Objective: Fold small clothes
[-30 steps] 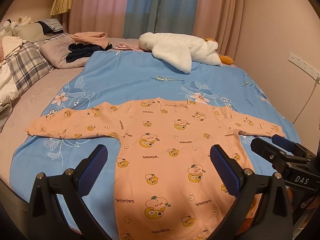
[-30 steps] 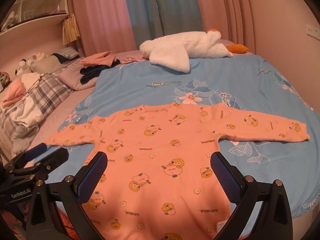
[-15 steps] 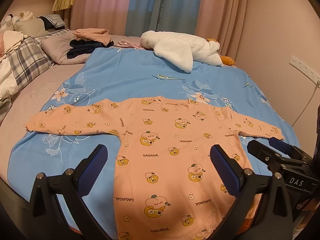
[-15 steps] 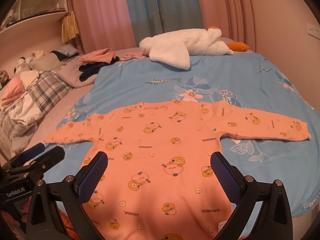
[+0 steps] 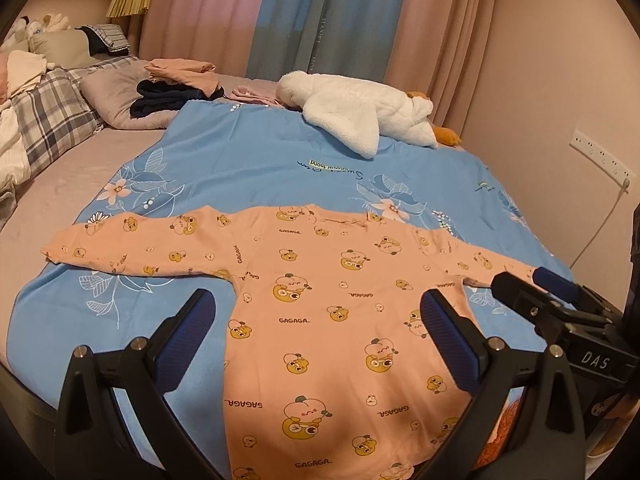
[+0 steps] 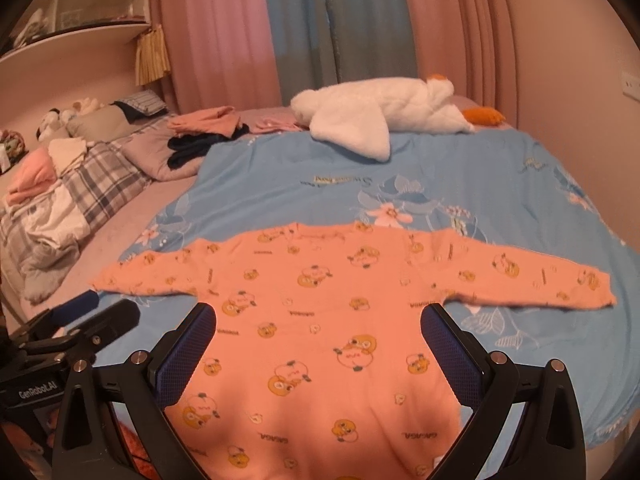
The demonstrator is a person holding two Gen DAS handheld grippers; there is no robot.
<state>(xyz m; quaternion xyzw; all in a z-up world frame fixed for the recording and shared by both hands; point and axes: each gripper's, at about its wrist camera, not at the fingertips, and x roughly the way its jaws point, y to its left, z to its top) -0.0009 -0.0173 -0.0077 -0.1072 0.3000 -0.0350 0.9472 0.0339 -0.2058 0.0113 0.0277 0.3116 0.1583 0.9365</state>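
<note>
Lying flat shirt (image 5: 320, 300), open tongs (image 5: 316, 336) above

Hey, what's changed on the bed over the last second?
Very little. Both open grippers, left and right, drifted slightly over the shirt's lower half; neither took hold of anything. The shirt stays spread flat, sleeves out, on the blue sheet, and the plush goose hasn't moved.

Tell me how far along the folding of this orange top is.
Done: the orange top lies flat on the blue blanket with both sleeves spread out, and some folded clothes already sit stacked near the pillows. In hand: nothing; the left gripper and right gripper both hover open above the top. Left: every fold, since no sleeve or hem is turned in yet.
</note>
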